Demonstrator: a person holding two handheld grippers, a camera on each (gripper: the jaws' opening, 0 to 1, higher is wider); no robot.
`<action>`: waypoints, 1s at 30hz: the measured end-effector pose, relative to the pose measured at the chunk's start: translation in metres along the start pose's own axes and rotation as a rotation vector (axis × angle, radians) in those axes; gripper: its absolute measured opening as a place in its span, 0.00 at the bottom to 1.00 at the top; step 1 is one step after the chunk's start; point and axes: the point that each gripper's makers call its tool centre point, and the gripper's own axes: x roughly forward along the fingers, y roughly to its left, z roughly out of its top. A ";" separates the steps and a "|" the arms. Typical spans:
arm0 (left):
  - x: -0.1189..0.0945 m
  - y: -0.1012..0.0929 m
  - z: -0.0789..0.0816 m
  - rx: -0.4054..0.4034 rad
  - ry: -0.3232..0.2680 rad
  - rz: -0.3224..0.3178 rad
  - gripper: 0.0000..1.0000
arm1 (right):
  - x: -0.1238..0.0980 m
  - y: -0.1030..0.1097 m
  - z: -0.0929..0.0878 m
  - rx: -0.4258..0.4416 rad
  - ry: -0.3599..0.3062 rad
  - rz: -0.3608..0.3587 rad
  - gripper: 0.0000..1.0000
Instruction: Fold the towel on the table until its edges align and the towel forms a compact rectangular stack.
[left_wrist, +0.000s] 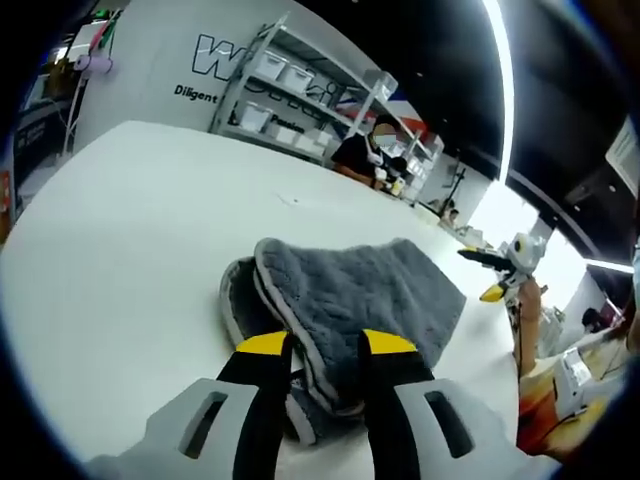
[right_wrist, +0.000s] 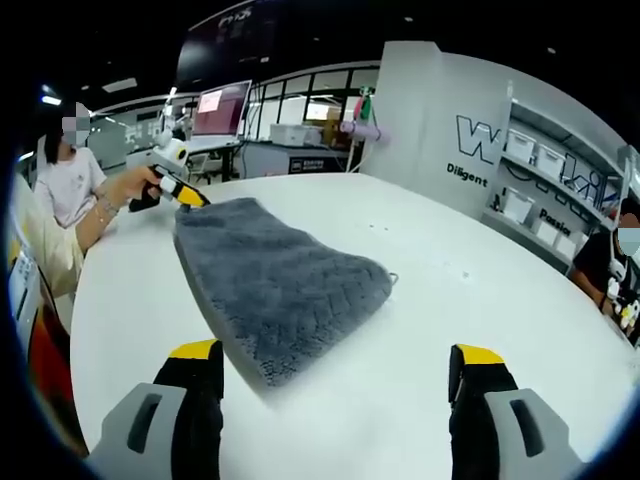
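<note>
My left gripper (left_wrist: 326, 345) is clamped on the near edge of the gray towel (left_wrist: 350, 295), which lies on the white table (left_wrist: 130, 230). My right gripper (right_wrist: 340, 362) is wide open w/ nothing in it, just beside the towel's (right_wrist: 275, 285) near corner. To fold well, I think I should lift the pinched edge, carry it over to the far edge & line up the corners b4 letting go. Count: 1 towel, 1 table, 2 grippers
</note>
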 end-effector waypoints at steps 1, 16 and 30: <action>0.000 0.001 0.000 -0.001 0.000 0.002 0.21 | 0.000 0.000 0.000 -0.001 0.001 0.000 0.95; -0.002 0.002 0.007 -0.015 -0.054 -0.011 0.04 | 0.001 0.000 -0.003 0.000 0.013 -0.001 0.94; -0.011 -0.001 0.027 0.000 -0.152 -0.029 0.03 | 0.002 0.000 -0.005 0.012 0.019 0.007 0.94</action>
